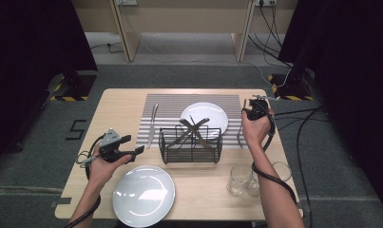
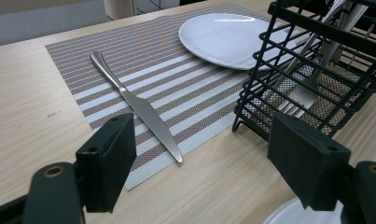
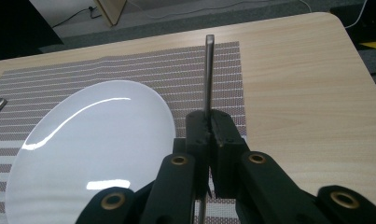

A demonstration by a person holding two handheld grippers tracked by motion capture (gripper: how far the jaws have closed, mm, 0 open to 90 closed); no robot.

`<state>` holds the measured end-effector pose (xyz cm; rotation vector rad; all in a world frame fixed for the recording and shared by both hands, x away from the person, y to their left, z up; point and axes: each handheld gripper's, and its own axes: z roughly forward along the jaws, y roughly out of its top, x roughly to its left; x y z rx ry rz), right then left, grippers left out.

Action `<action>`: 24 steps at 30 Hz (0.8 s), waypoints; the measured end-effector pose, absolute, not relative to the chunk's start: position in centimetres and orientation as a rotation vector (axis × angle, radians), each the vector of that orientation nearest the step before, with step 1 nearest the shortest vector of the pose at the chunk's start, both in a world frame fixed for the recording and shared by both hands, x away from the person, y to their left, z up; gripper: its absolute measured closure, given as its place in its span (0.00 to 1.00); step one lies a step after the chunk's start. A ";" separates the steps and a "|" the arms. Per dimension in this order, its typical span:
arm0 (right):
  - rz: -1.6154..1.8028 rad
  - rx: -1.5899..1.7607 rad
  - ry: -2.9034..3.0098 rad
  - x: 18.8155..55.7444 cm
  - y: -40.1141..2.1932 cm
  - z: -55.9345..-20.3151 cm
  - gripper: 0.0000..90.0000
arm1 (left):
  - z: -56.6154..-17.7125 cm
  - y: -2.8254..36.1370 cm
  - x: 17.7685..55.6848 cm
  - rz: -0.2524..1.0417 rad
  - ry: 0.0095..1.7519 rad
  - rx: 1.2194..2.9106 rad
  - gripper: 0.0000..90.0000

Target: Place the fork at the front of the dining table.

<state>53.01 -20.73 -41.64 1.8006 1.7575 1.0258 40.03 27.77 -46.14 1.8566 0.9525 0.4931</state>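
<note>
My right gripper (image 1: pixel 250 110) hovers at the right edge of the striped placemat (image 1: pixel 179 102) and is shut on the shaft of a metal fork (image 1: pixel 239 135). In the right gripper view the fork (image 3: pixel 207 70) sticks out past my shut right gripper (image 3: pixel 209 122), beside the white plate (image 3: pixel 92 140). My left gripper (image 1: pixel 136 144) is held open above the table's left side with nothing between its jaws. In the left gripper view my left gripper (image 2: pixel 202 135) faces a table knife (image 2: pixel 139 109) lying on the placemat (image 2: pixel 176 70).
A black wire basket (image 1: pixel 191 145) holding several pieces of cutlery stands at the placemat's near edge, in front of the far plate (image 1: pixel 204 116). The knife (image 1: pixel 152 124) lies left of it. A second white plate (image 1: pixel 143 194) and two glasses (image 1: pixel 238 180) sit near the front edge.
</note>
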 end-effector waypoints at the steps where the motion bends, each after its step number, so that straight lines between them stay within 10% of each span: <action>1: 1.024 1.796 1.761 53.1 -20.8 -41.7 0.97 | -46.1 27.8 40.0 0.494 0.953 1.856 0.26; 24: 1.010 1.838 1.764 54.2 -20.8 -42.2 0.97 | -46.0 27.8 40.0 0.497 0.952 1.849 0.26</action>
